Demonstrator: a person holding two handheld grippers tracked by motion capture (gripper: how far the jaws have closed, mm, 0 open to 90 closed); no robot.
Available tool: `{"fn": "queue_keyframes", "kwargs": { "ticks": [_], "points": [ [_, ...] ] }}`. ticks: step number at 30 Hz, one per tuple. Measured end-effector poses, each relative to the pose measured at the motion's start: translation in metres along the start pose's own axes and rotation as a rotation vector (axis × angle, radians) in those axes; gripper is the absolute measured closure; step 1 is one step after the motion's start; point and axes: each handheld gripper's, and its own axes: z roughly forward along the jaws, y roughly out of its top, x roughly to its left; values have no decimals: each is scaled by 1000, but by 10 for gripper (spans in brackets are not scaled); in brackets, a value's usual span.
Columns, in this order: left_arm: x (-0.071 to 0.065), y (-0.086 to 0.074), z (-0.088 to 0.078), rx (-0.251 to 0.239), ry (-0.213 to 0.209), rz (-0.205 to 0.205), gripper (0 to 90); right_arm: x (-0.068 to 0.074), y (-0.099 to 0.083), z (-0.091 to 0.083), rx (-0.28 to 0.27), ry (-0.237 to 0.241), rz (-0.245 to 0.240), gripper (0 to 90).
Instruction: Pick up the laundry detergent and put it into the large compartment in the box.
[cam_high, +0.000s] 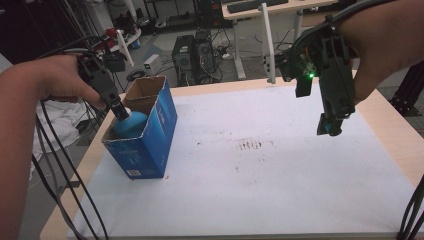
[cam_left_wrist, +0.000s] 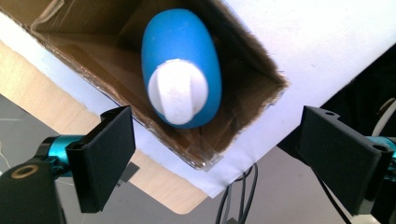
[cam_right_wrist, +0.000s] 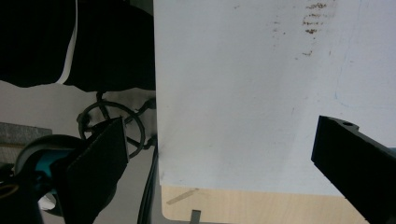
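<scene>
blue bottle's (cam_left_wrist: 181, 65) lower body hidden in box (cam_left_wrist: 243, 93)

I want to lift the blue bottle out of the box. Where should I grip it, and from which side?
Probably grip the white cap, coming from above through the box's open top. The blue bottle stands inside with its cap upward, and the cardboard walls block its sides. The open left gripper is above it already.

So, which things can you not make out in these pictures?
- Blue bottle: lower body hidden inside the cardboard box in the high and left gripper views.
- Print on the box front: too small and blurred, high view.
- Right gripper: jaw opening unclear in the high view, seen edge-on.
</scene>
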Motion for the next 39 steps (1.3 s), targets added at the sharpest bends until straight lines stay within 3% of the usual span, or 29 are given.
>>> {"fn": "queue_keyframes", "kwargs": {
  "ticks": [8, 10, 13, 14, 23, 34, 36, 39],
  "points": [
    [-15, 6, -10, -6, 12, 34, 56, 3, -2, -1, -3, -3, 0, 30],
    [-21, 9, -13, 3, 6, 63, 56, 4, -2, -1, -3, -3, 3, 30],
    [-23, 10, -14, 6, 7, 71, 22, 4, -3, -1, -4, -3, 1, 30],
    [-29, 13, -16, 14, -8, 97, 22, 4, -4, -2, -4, -3, 6, 30],
    [-42, 22, -21, 5, -5, 151, 17, 4, -5, -2, -6, -3, 11, 30],
    [-66, 46, -13, 18, -8, 293, 17, -3, -4, 1, 1, 1, 21, 30],
    [-67, 48, -12, 16, -12, 301, 17, -5, -4, 2, 4, 1, 18, 30],
    [-73, 57, -5, 15, -1, 356, 17, -7, -6, 2, 2, 1, 25, 30]
  ]
}}
